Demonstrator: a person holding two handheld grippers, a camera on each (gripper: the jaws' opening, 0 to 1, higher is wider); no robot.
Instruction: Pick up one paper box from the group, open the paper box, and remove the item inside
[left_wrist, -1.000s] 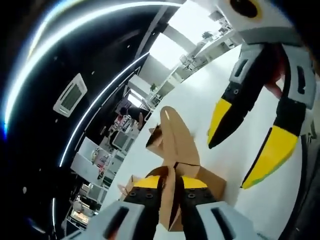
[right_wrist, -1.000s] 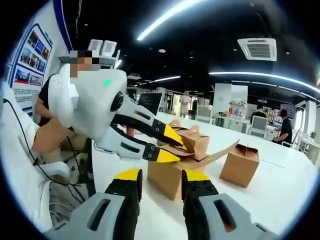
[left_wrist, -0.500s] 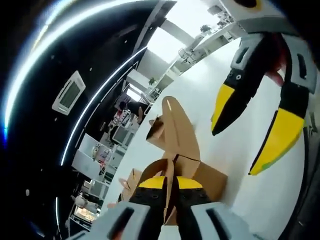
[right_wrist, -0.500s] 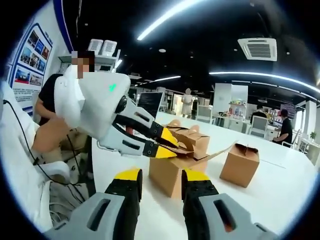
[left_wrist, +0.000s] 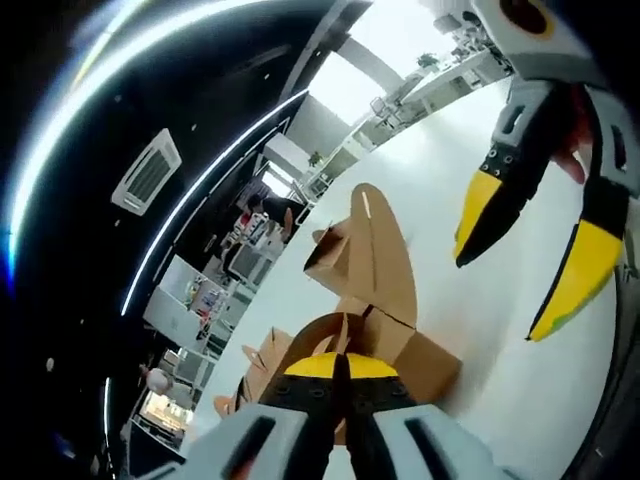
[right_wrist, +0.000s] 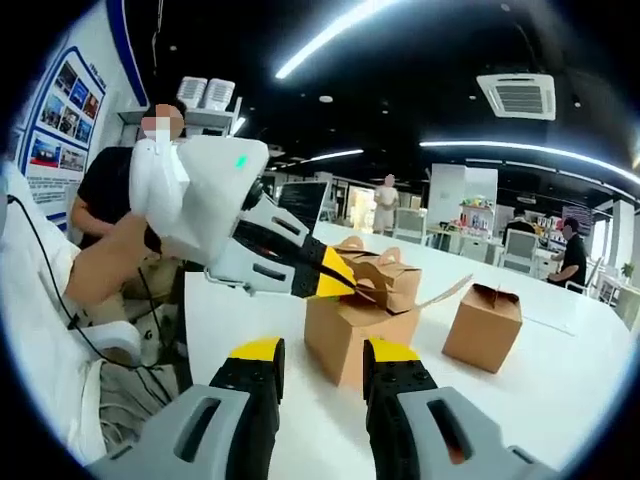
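On the white table (right_wrist: 560, 370) in front of you stands a brown paper box (right_wrist: 355, 325), the landmark for everything else. You see it in the right gripper view with its lid flaps raised and one long flap (right_wrist: 440, 293) sticking out toward the right side of the view.

Your left gripper (right_wrist: 338, 280) reaches in from the left of that view, held in your hand (right_wrist: 105, 265). Its yellow-tipped jaws are clenched on a curved handle flap at the top of the box. In the left gripper view your own jaws (left_wrist: 338, 368) meet on that thin cardboard flap, with the box (left_wrist: 400, 340) just beyond them.

Your right gripper (right_wrist: 318, 352) hovers just in front of the box, jaws parted and grasping nothing. It also shows in the left gripper view (left_wrist: 530, 260), apart from the box.

Beside the box, further right on the table, sits a second closed box (right_wrist: 483, 328). Behind the box, more boxes (left_wrist: 262, 360) rest on the table in the left gripper view.
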